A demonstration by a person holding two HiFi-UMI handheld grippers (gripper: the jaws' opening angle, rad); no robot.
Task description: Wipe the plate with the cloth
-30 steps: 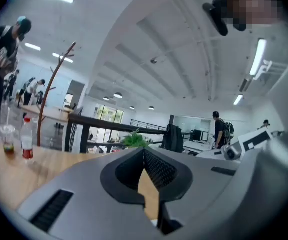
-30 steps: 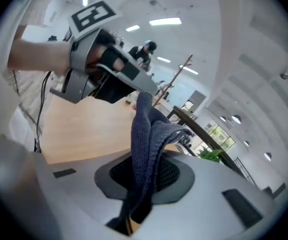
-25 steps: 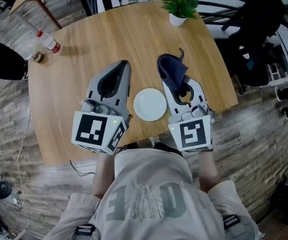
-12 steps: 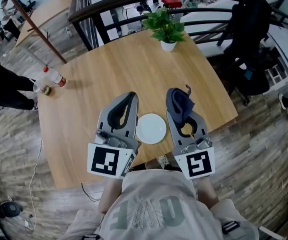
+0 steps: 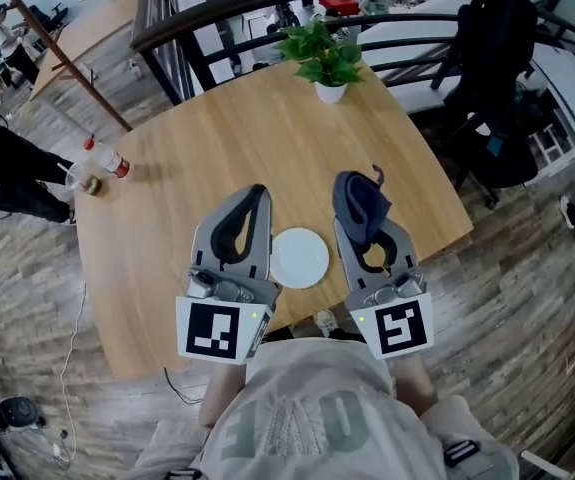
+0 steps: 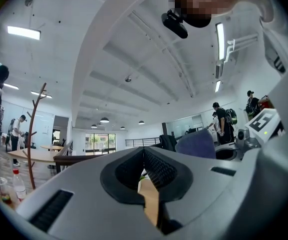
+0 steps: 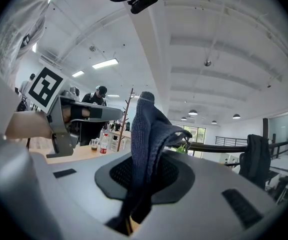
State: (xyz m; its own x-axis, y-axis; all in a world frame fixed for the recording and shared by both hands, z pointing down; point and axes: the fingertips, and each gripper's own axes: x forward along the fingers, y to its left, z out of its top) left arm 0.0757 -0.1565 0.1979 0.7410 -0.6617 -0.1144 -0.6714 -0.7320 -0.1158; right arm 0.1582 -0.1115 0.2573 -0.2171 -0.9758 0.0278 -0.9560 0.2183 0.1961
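My right claw (image 5: 353,184) is clamped on the cloth (image 5: 365,208), and my left claw (image 5: 256,192) is clenched on nothing. The plate (image 5: 300,258) sits on the table (image 5: 267,118) between them, with the cloth clear of it. I judge wiping not yet begun.

My left gripper (image 6: 145,153) and right gripper (image 7: 142,170): smooth matt grey plastic shells, black pads with fine ribbed texture. Cloth (image 7: 145,129) in my right jaws: dark blue knit, soft, coarse weave. Plate (image 5: 300,257): white, smooth, slight gloss. Table (image 5: 257,118) under the plate: light wood, visible grain, satin finish. Bottle (image 5: 108,158) far left of the plate: clear plastic.
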